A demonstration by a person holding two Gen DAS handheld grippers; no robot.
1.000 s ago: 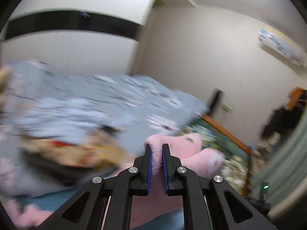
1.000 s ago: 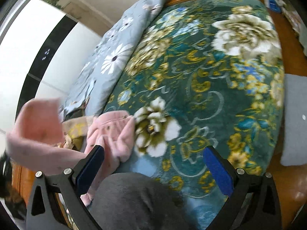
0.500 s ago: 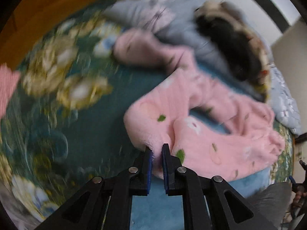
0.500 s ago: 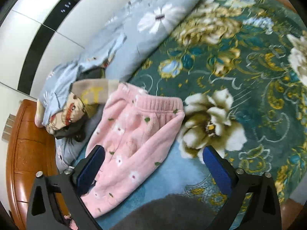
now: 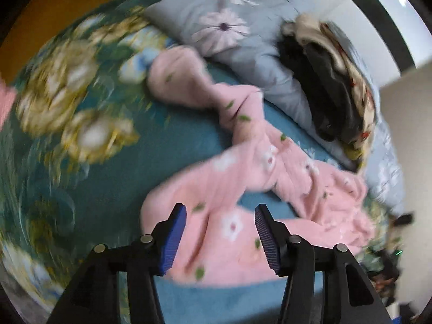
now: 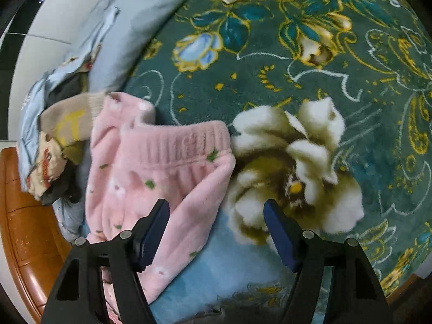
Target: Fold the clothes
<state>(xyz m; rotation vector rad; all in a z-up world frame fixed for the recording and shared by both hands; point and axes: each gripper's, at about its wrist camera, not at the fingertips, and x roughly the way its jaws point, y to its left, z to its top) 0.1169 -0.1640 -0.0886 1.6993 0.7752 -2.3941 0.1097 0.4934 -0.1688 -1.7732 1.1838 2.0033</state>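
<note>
Pink fleece trousers [image 5: 243, 183] with small flowers and green leaves lie crumpled on the teal floral blanket [image 5: 81, 124]. My left gripper [image 5: 220, 236] is open and empty, just above one end of the trousers. In the right wrist view the trousers [image 6: 151, 178] lie with the ribbed waistband [image 6: 186, 140] toward the middle of the bed. My right gripper [image 6: 216, 232] is open and empty, over the trousers' right edge by a white flower on the blanket [image 6: 297, 62].
A grey-blue flowered quilt [image 5: 243, 35] lies beyond the trousers, with a pile of dark and beige clothes [image 5: 332, 81] on it. The pile also shows in the right wrist view [image 6: 59, 145]. A wooden bed frame [image 6: 24, 229] runs along the left.
My left gripper has opened and let go of the pink trousers, which now lie on the blanket. My right gripper has moved closer to the waistband, still open.
</note>
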